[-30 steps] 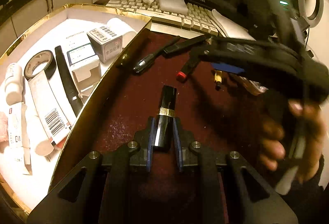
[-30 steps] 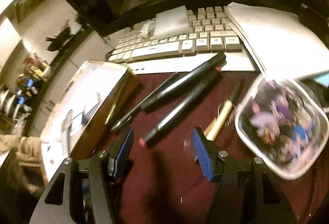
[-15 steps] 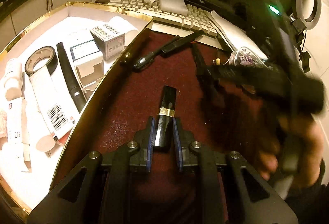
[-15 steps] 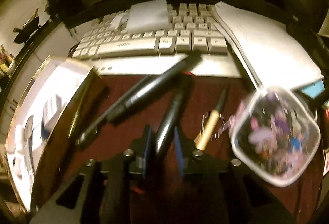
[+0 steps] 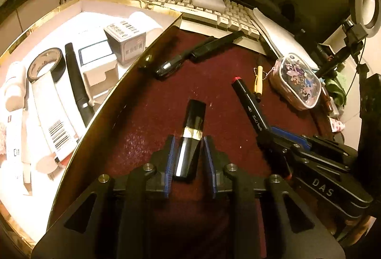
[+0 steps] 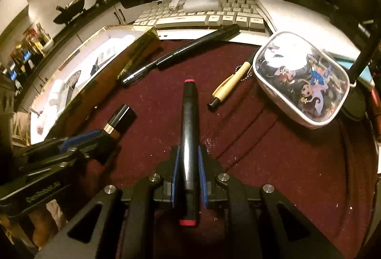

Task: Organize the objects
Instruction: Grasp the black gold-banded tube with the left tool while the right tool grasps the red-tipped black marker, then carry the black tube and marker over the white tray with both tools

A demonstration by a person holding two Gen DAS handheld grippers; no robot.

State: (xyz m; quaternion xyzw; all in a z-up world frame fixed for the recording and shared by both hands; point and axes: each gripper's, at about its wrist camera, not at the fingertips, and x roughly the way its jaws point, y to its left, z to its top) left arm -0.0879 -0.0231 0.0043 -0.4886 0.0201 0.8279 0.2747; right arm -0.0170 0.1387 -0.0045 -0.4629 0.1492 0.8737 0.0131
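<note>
Left gripper [image 5: 189, 159] clamped on lipstick [image 5: 193, 127], right gripper [image 6: 188, 171] clamped on marker [image 6: 188, 140], both over the counter [image 6: 273, 151]. Box [image 5: 83, 0] at ten o'clock. Risk: marker pivoting out, gripped off-centre; grippers colliding, close together.

Lipstick and marker held, other pens loose on maroon mat
Black lipstick [image 5: 191, 137] with gold band, capped, pinched between blue pads. Black marker [image 6: 189, 130], red ends, clamped mid-body, pointing away. Long black pen [image 6: 181, 52] lies diagonal near keyboard; yellow pen [image 6: 229, 82] just beside cartoon pouch [image 6: 302, 78]. Gold-rimmed white box [image 5: 133, 3] at left holds tape roll [image 5: 46, 63], tubes, cartons
</note>
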